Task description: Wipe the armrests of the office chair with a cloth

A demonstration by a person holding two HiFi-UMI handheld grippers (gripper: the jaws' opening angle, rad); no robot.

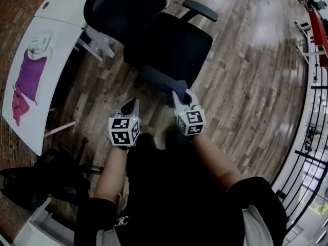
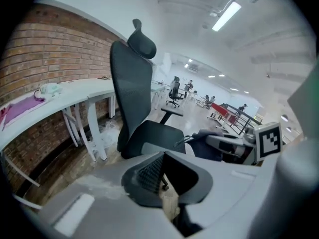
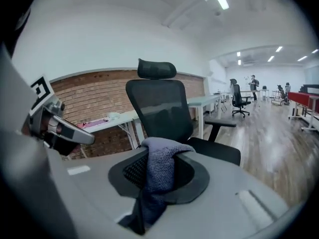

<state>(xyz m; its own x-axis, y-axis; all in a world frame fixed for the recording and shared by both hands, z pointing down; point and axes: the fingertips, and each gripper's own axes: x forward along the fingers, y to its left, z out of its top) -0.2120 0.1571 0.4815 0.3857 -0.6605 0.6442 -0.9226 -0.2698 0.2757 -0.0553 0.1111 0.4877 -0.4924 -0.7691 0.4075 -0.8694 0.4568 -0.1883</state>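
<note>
A black office chair (image 1: 177,45) stands in front of me, its back (image 2: 132,98) towards the desk. Its near armrest (image 1: 154,78) lies just ahead of both grippers; the far armrest (image 1: 201,9) sits beyond the seat. My right gripper (image 1: 177,97) is shut on a dark blue-grey cloth (image 3: 159,168), and the cloth (image 1: 178,87) rests at the near armrest's right end. To its left my left gripper (image 1: 130,105) hovers over the floor, jaws together with nothing between them. The left gripper view shows the right gripper (image 2: 224,143) beside the cloth (image 2: 207,146).
A white desk (image 1: 56,29) runs along the brick wall at left, with a purple cloth (image 1: 31,78) and a small white object (image 1: 40,41) on it. Dark equipment (image 1: 36,178) sits at lower left. Wooden floor extends right towards railings (image 1: 312,86).
</note>
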